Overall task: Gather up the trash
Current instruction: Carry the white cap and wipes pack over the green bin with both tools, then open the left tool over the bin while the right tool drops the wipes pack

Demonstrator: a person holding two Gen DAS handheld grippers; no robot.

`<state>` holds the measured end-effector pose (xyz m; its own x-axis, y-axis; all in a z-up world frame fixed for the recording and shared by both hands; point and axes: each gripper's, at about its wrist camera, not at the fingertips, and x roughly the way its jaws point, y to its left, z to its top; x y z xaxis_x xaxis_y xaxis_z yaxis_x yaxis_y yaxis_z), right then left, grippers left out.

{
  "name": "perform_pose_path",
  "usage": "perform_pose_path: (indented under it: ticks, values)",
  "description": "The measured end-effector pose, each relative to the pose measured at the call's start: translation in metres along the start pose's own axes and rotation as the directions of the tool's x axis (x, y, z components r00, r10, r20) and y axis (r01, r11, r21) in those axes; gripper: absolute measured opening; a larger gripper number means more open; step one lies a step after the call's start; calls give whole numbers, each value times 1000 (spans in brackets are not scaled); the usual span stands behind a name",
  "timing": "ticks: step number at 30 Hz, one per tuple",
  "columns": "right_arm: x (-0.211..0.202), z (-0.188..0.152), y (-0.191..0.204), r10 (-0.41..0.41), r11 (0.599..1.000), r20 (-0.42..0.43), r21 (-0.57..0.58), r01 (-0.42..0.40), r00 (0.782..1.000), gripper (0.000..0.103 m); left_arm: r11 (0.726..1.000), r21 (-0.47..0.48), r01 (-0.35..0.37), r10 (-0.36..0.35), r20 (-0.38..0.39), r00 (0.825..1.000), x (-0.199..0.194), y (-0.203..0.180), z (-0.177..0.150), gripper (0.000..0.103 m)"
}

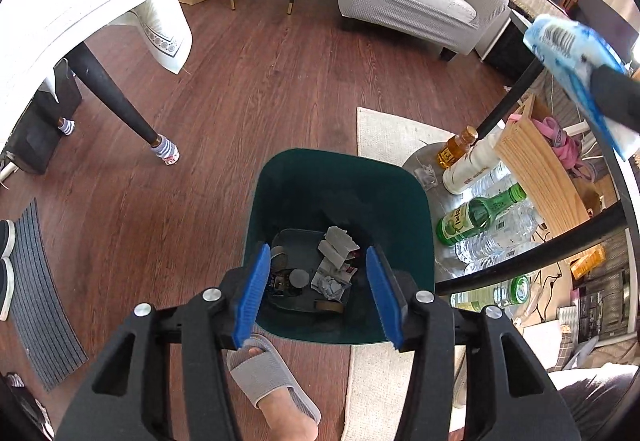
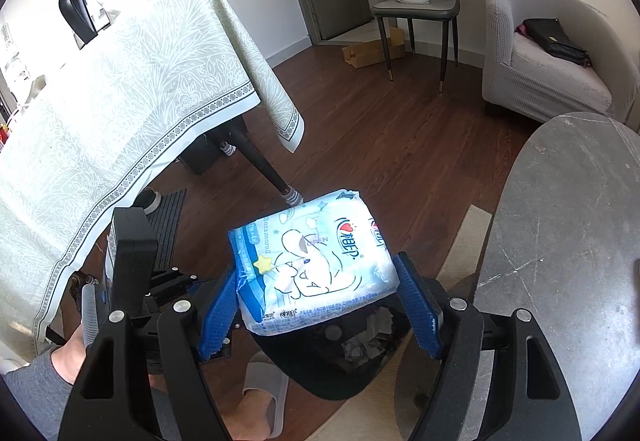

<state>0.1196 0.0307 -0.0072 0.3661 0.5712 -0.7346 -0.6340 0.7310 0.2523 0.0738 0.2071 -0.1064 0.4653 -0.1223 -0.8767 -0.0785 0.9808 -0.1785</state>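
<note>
Looking down, only the left view shows the floor clutter: a dark green rounded-square bin (image 1: 340,201) holding crumpled paper scraps (image 1: 334,261), glass and plastic bottles (image 1: 480,217) beside it. Left gripper (image 1: 316,295) hangs over the bin, jaws parted, empty. Right gripper (image 2: 316,301) clamps a soft, glossy blue-and-white tissue pack (image 2: 312,261) above the bin.

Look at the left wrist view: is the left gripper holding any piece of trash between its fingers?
No. The left gripper stands open with nothing between its blue fingers, only the green bin below.
</note>
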Motion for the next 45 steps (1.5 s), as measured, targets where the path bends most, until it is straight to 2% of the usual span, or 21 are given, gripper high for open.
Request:
perform_pose_path:
  ticks: [4,5,10,17,23,30,32,37,40,45]
  values:
    - [11,-2,8,-2,1000,-16,-19,2,1000,75,999,-37,3,-2,48,999,-20,14,5,48]
    - [13,-1,10,-3,1000,-18,-23,3,1000,75,999,-42,3,0,59,998,-26,17,6,44]
    - [29,-4,20,-13,999,-50,-42,11,999,75,999,-52,12,-6,123,992,-55,26,12,35]
    - [61,-19,31,-31,997,-120,-76,22,992,75,998,-44,37,-28,194,981,-86,20,22,26]
    - [84,-32,34,-50,994,-184,-103,32,982,76,997,-33,64,-54,234,971,-105,9,28,25]
    - [100,-46,35,-80,989,-229,-137,49,970,77,997,-32,65,-56,237,970,-112,5,30,24]
    - [108,-51,34,-110,985,-255,-155,72,961,77,998,-28,64,-56,237,970,-111,3,31,22]
    - [125,-63,33,-192,966,-304,-224,126,933,87,996,-23,82,-74,255,964,-116,-3,36,22]
    - [123,-66,33,-178,968,-306,-224,111,935,87,995,-20,93,-84,272,959,-122,-9,39,22]
    - [103,-59,37,-105,981,-276,-185,54,955,87,995,-22,97,-86,300,950,-128,-16,43,22]
